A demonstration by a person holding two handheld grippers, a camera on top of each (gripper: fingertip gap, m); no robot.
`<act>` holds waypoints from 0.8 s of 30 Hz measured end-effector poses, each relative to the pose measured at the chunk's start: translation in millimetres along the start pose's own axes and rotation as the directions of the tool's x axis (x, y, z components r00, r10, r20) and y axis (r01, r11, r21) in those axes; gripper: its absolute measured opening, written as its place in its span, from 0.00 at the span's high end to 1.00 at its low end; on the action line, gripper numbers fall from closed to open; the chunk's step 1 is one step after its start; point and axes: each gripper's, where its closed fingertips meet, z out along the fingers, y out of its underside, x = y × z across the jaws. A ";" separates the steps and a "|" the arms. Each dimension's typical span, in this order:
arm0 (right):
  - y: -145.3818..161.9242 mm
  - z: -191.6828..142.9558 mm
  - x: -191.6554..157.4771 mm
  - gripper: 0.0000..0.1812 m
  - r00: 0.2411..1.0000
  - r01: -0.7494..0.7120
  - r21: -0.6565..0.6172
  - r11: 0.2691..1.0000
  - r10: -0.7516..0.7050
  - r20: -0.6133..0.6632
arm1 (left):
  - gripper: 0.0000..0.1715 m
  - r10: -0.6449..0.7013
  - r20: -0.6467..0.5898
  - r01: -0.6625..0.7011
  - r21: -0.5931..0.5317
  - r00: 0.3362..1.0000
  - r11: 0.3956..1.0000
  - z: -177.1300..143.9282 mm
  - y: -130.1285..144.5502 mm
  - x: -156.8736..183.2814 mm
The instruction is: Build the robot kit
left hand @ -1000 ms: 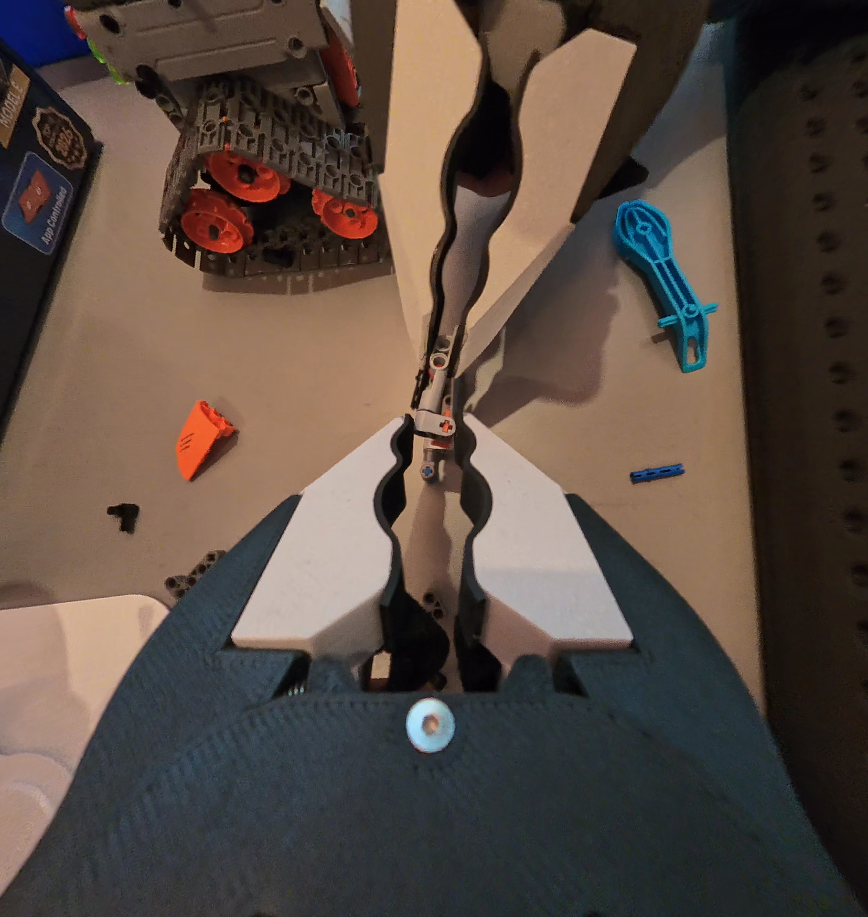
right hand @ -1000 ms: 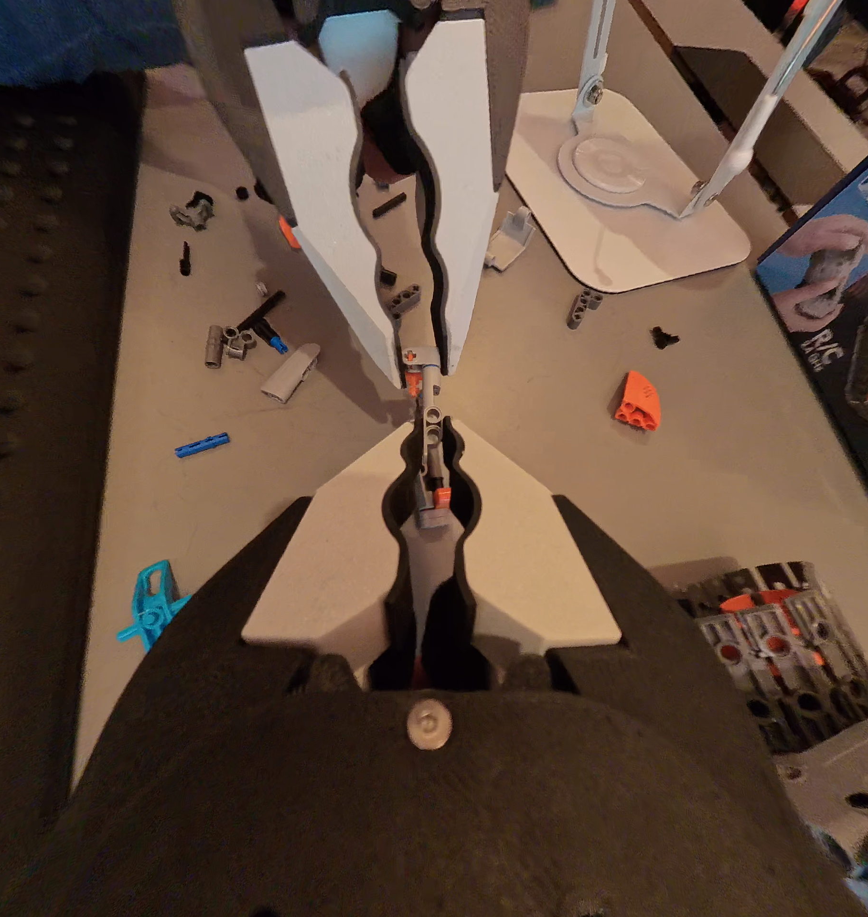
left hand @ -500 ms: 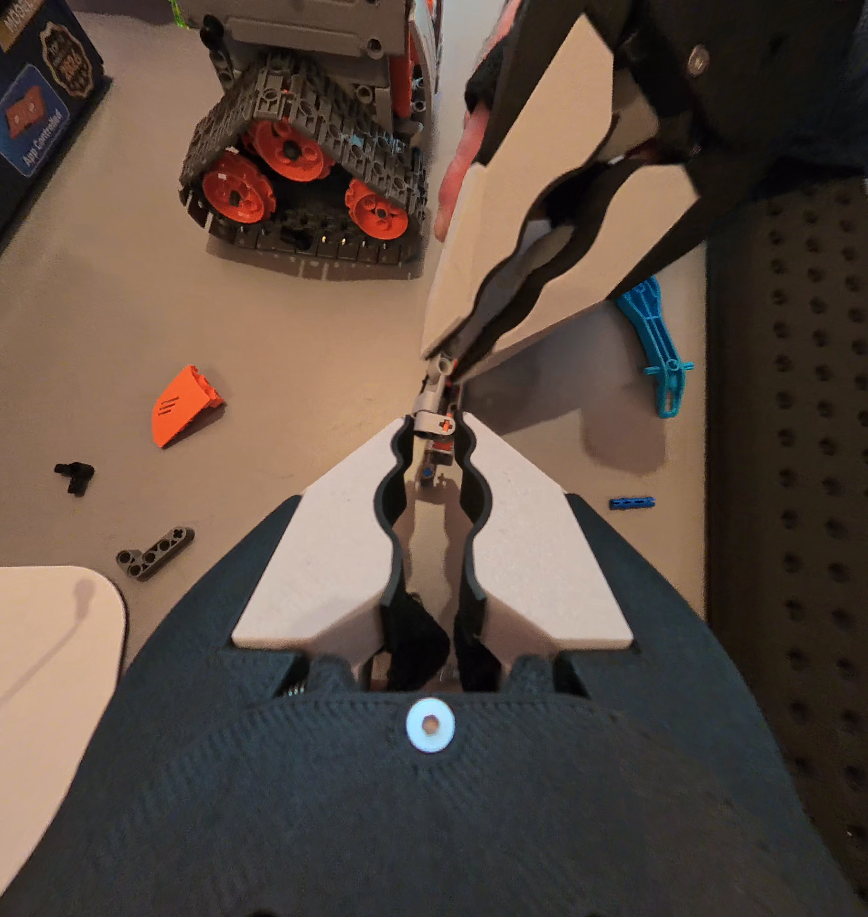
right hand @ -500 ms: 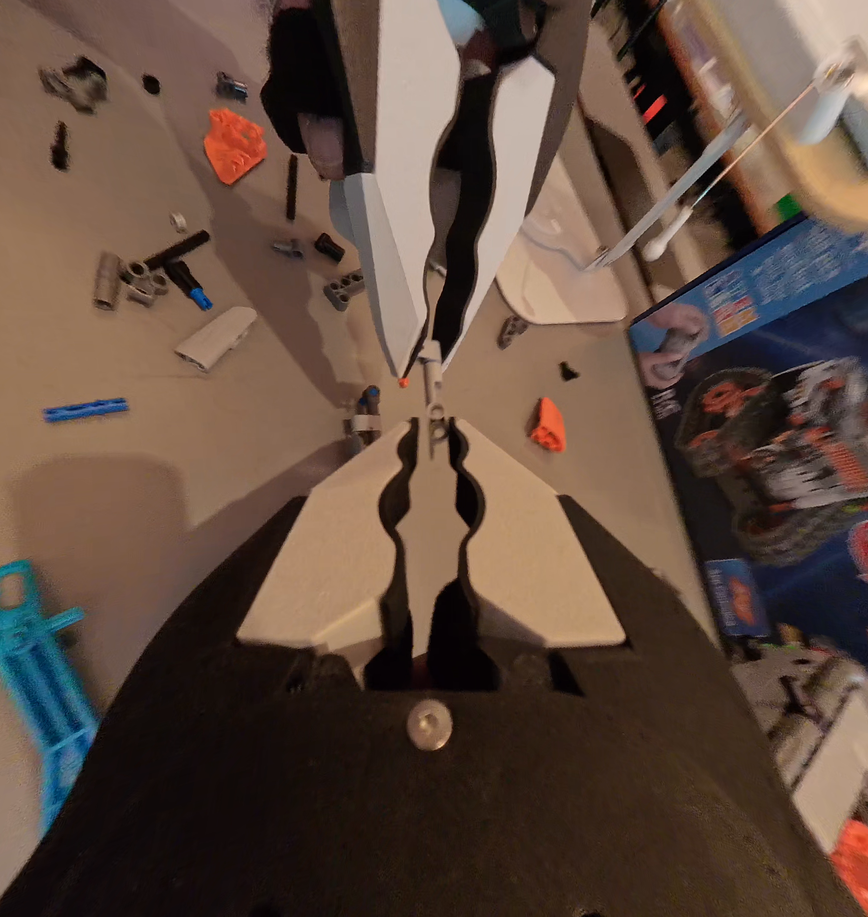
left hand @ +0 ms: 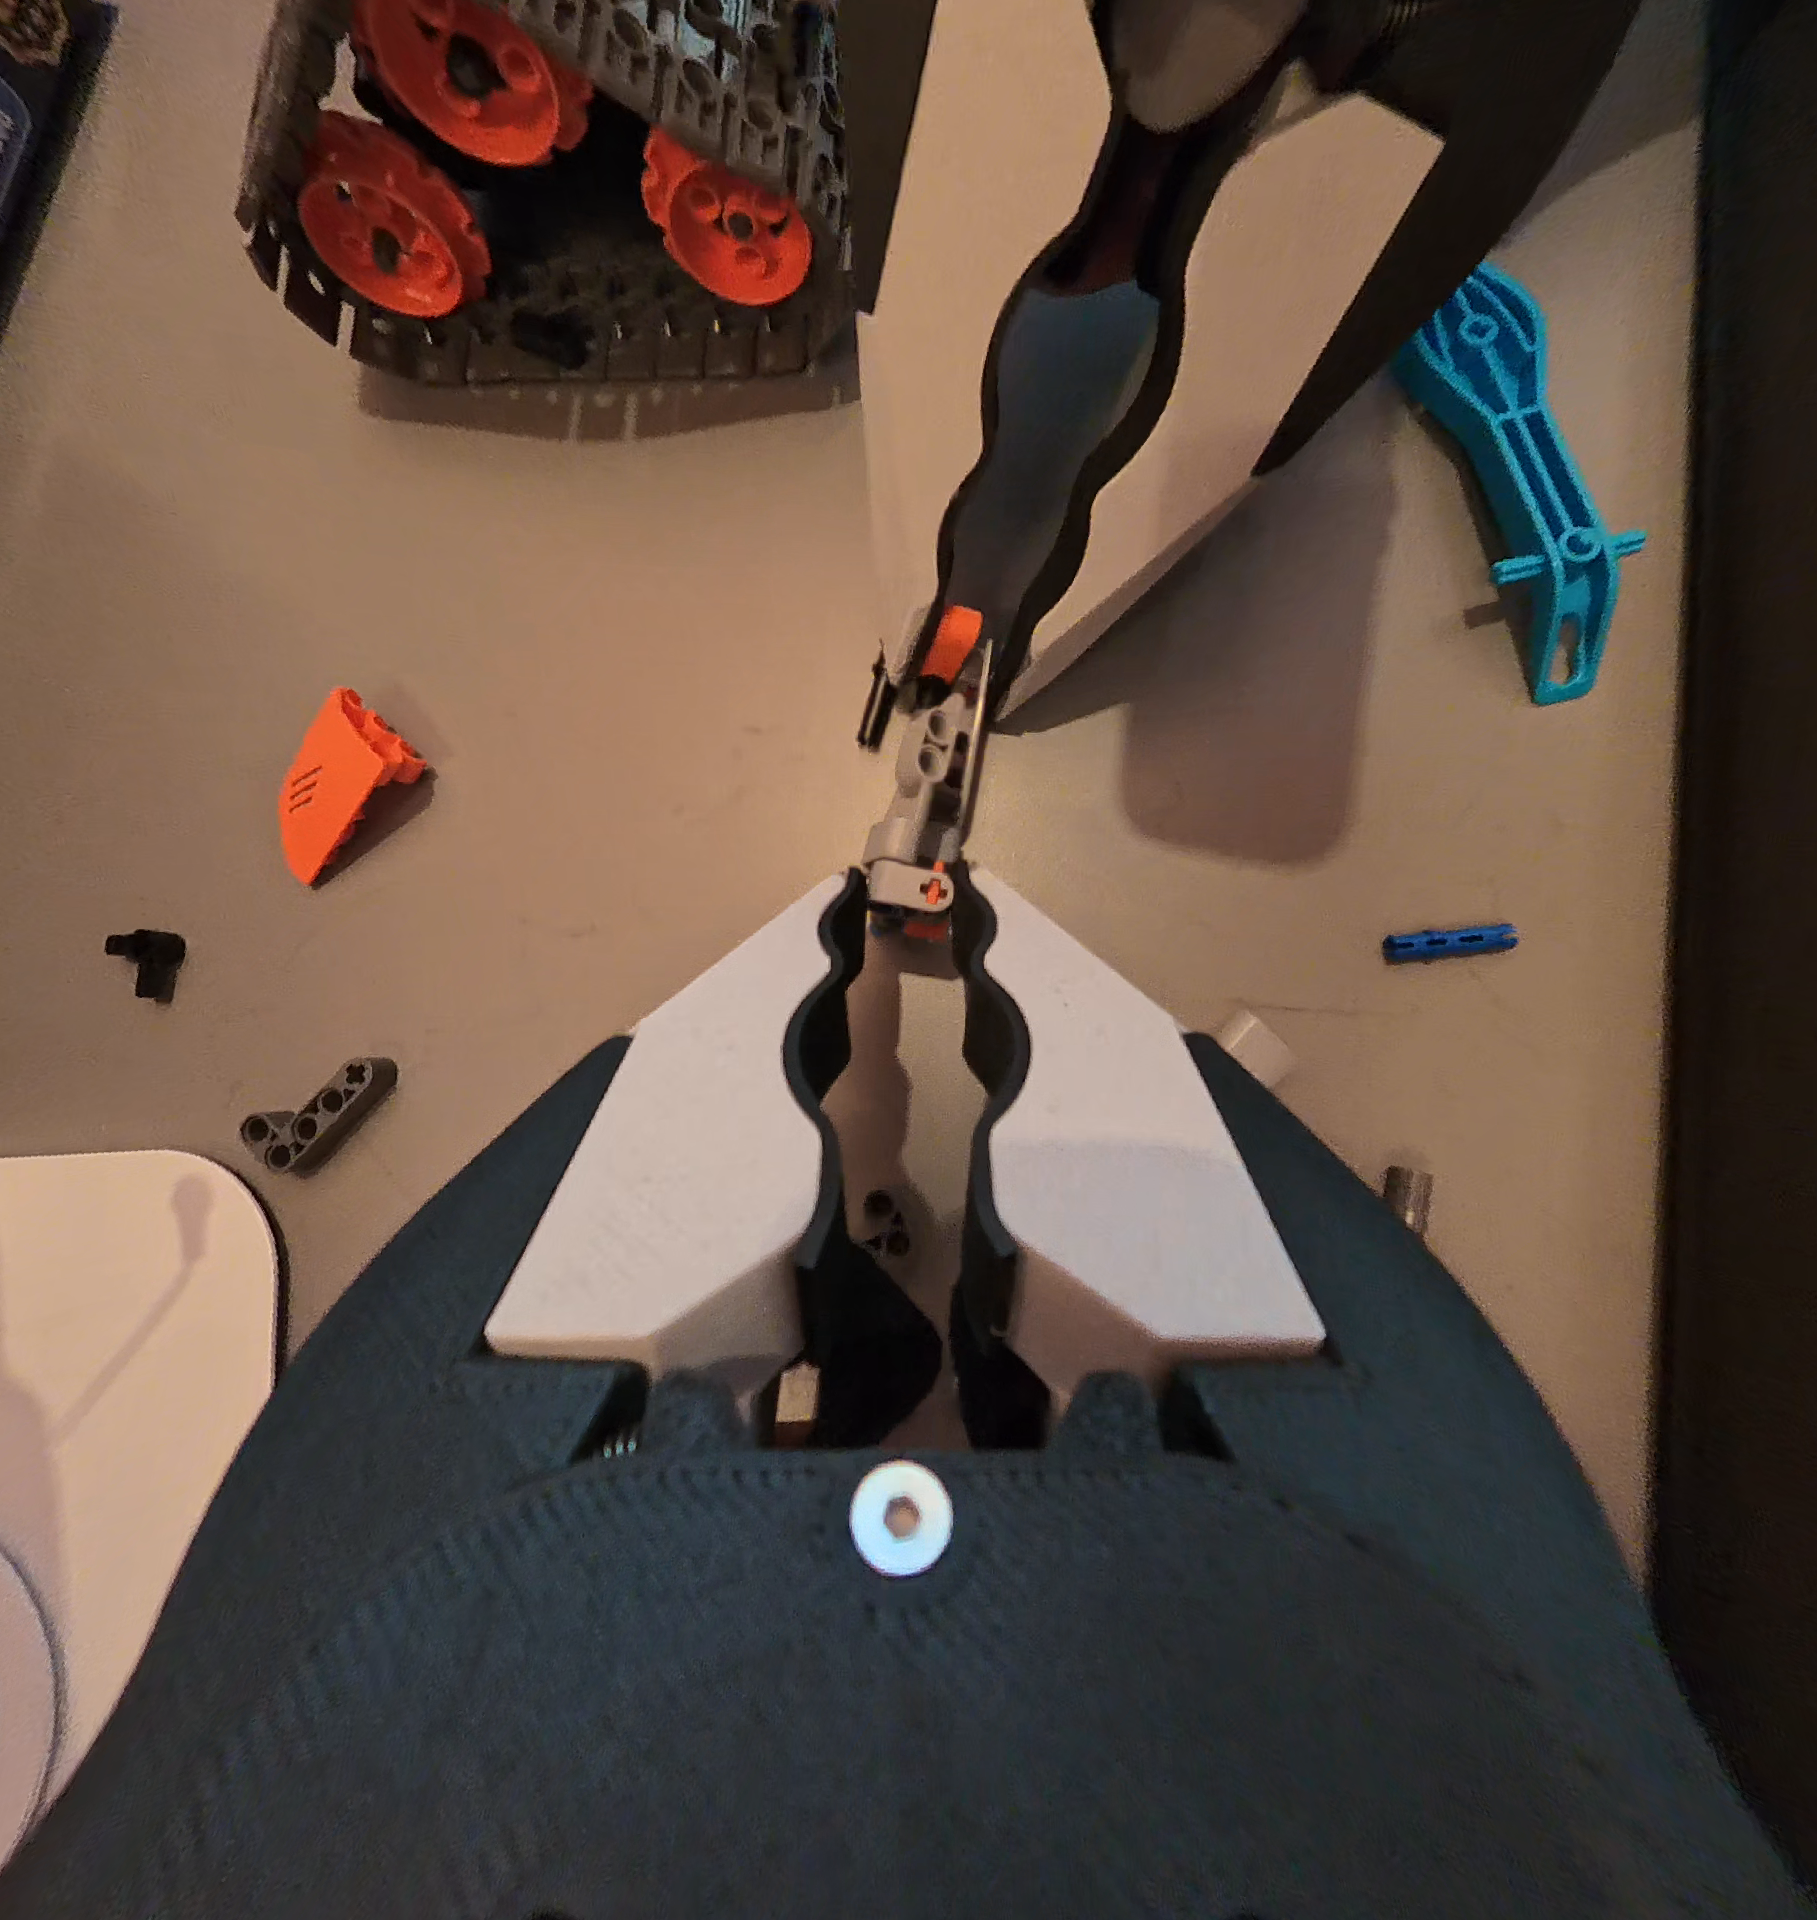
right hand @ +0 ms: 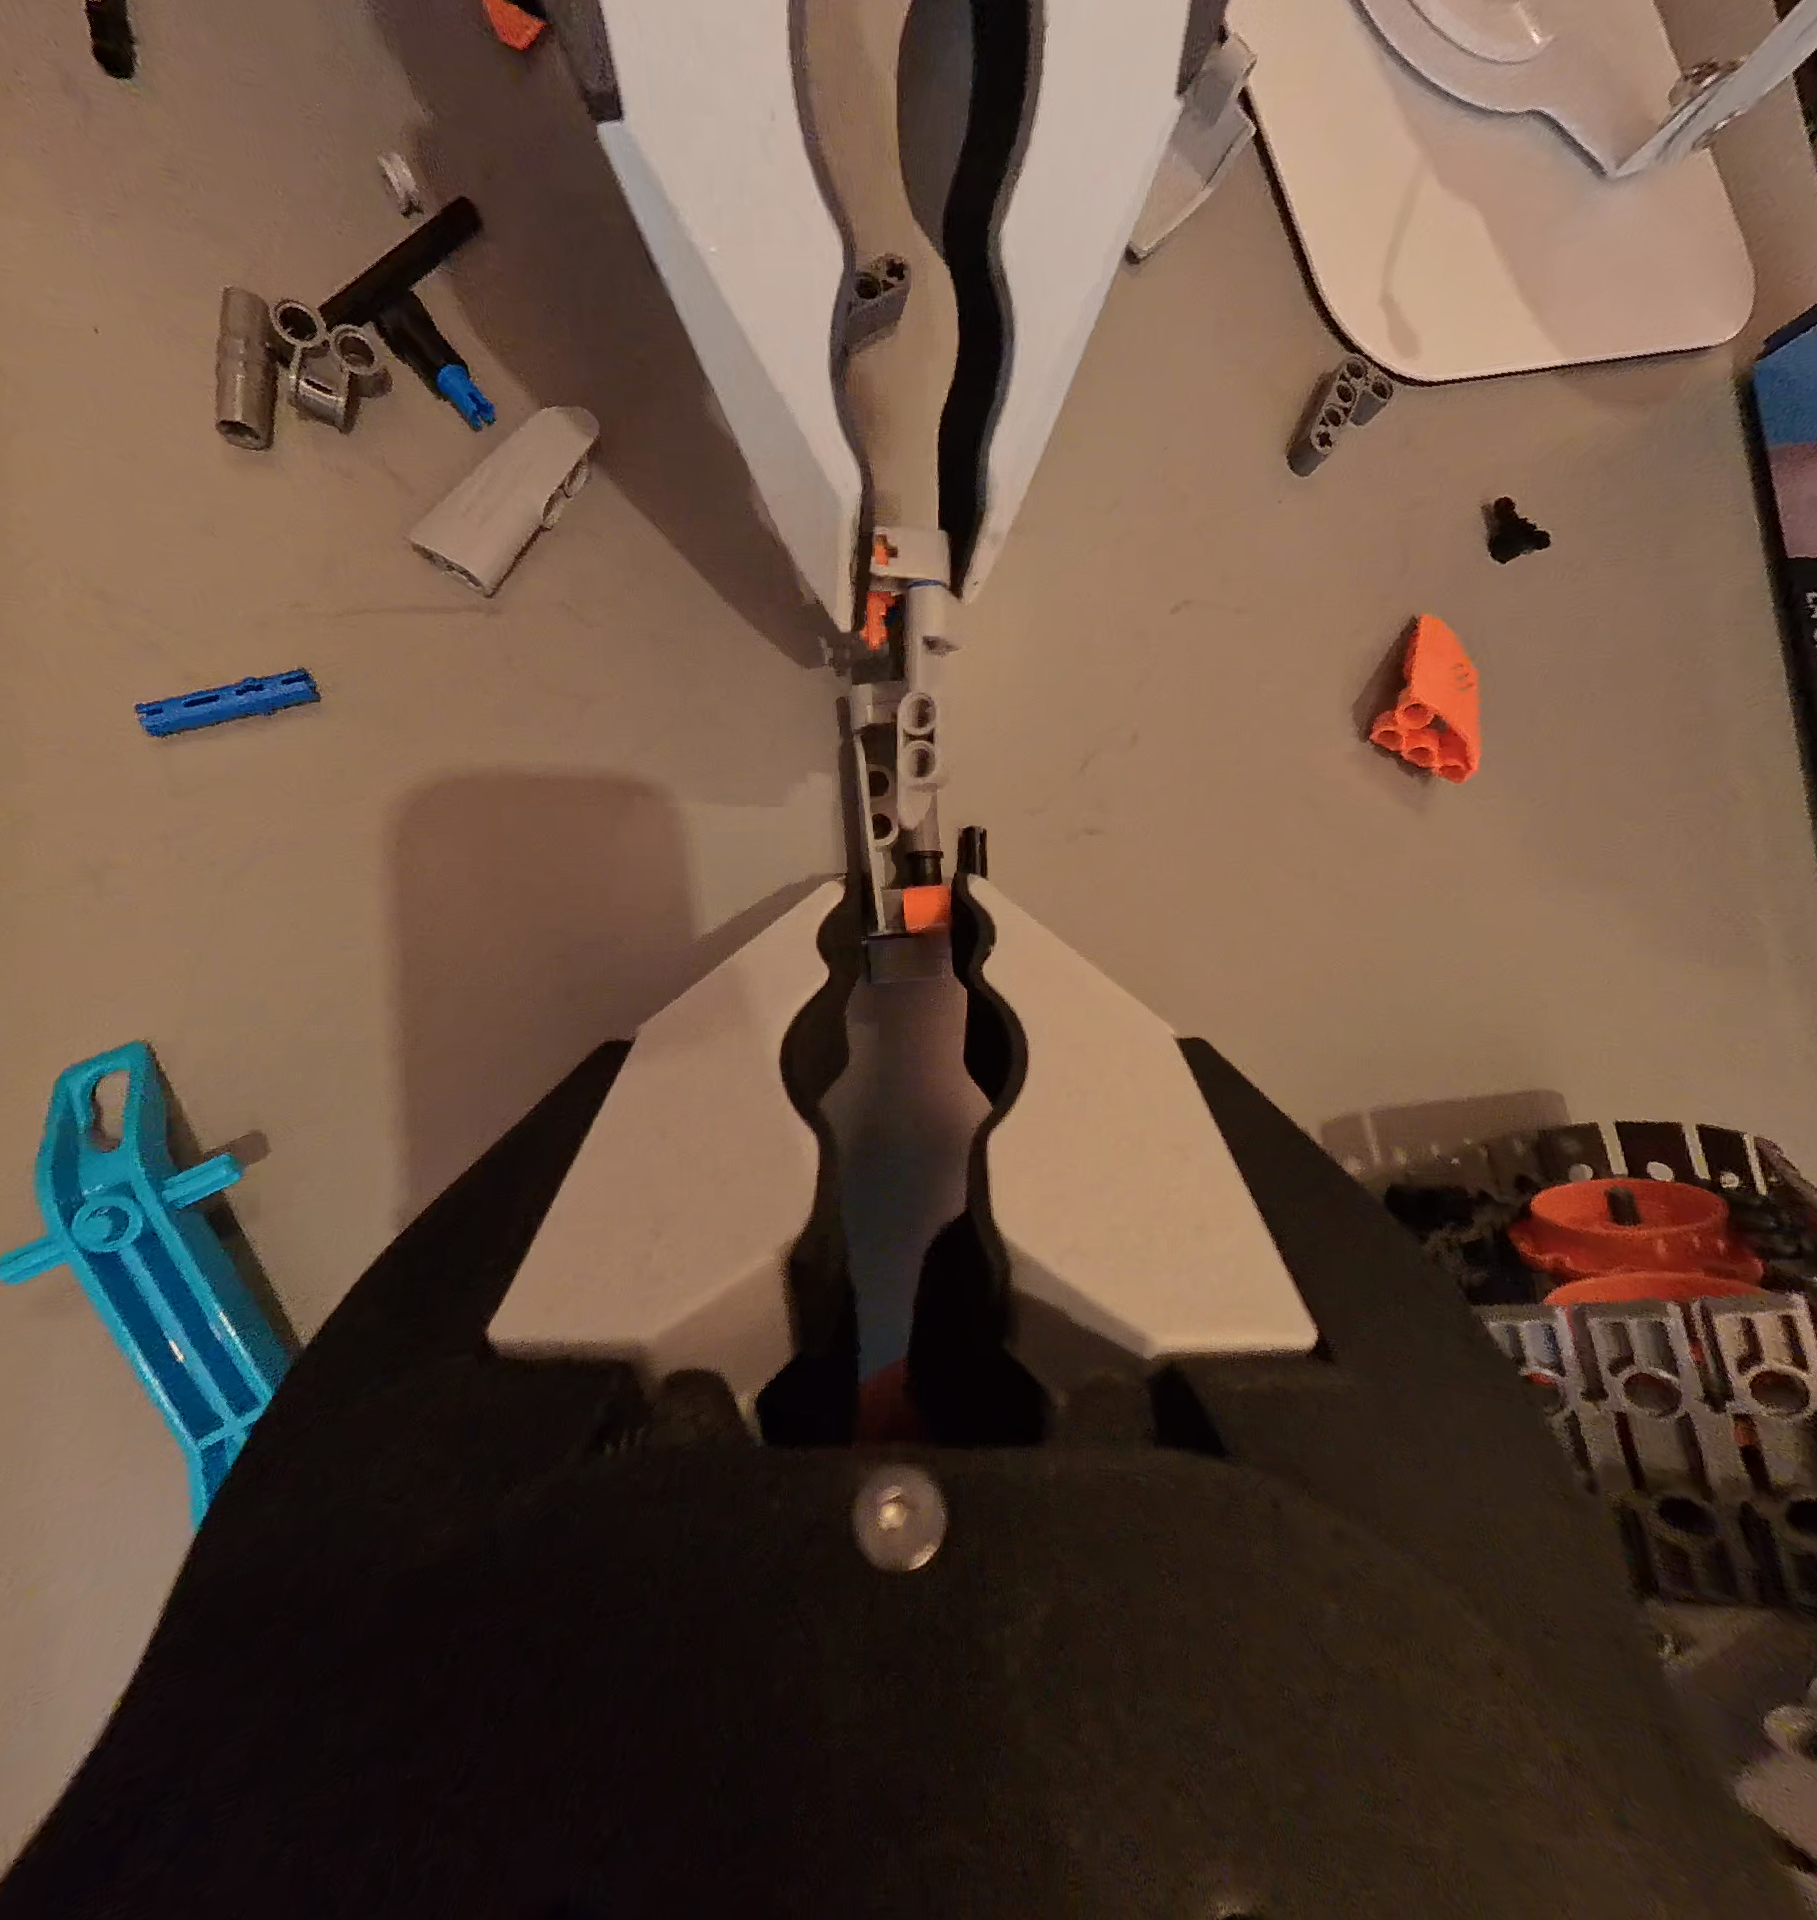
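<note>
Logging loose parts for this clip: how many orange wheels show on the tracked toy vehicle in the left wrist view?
3: one at the top, one lower left, one to the right. Others may be hidden beyond the frame edge.

two claws [left hand: 909, 883] [right hand: 899, 904], one tracked vehicle [left hand: 551, 197], one teal tool [left hand: 1506, 468], two orange wedges [left hand: 343, 779] [right hand: 1429, 712].

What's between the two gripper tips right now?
A small grey-and-orange brick assembly spans the gap in both wrist views. The left gripper pinches one end, the right gripper the other; only bare table lies beneath.
</note>
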 end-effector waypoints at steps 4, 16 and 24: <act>-0.5 0.7 0.6 0.93 1.000 -0.006 0.011 1.000 0.006 0.004 | 0.91 -0.024 -0.004 0.024 0.016 1.000 1.000 -2.3 -0.6 -0.8; -2.1 0.7 -3.0 0.93 0.985 -0.132 0.041 0.990 0.126 0.114 | 0.91 0.052 0.035 -0.052 -0.005 0.998 0.999 6.7 6.4 -2.6; -1.8 0.7 -2.7 0.93 0.980 -0.153 0.044 0.987 0.146 0.134 | 0.91 0.038 0.013 -0.037 -0.013 0.999 0.999 8.9 5.3 -2.8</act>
